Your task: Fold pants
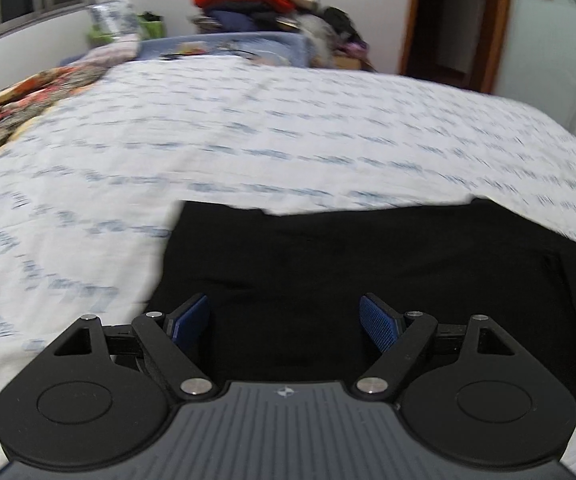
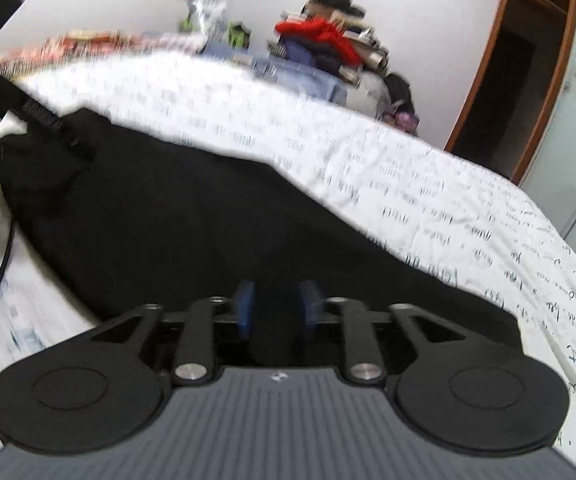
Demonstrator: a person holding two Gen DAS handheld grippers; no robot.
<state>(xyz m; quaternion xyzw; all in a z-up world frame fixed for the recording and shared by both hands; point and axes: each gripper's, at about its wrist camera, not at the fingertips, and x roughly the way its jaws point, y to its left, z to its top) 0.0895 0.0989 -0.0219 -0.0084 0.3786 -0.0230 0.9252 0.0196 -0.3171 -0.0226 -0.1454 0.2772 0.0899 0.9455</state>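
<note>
The black pants (image 1: 368, 280) lay flat near the bed (image 1: 247, 140)'s near edge. Left gripper (image 1: 285, 322) gaped empty; right gripper (image 2: 275, 308), half-spread, gripped nothing. Smoothing before regrasping seemed wise.

Open printed bedspread (image 1: 271, 128) is lying bare beyond the black pants (image 1: 368, 272), giving free passage toward the far edge. A clothes pile (image 1: 255, 0) and patterned bedding (image 1: 19, 108) are crowding the far corners.

Even, soft indoor light, no glare. Motion blur smears the bedsheet (image 1: 288, 128) print and the far clutter. Fisheye bending curves the edges, with dark corners.
</note>
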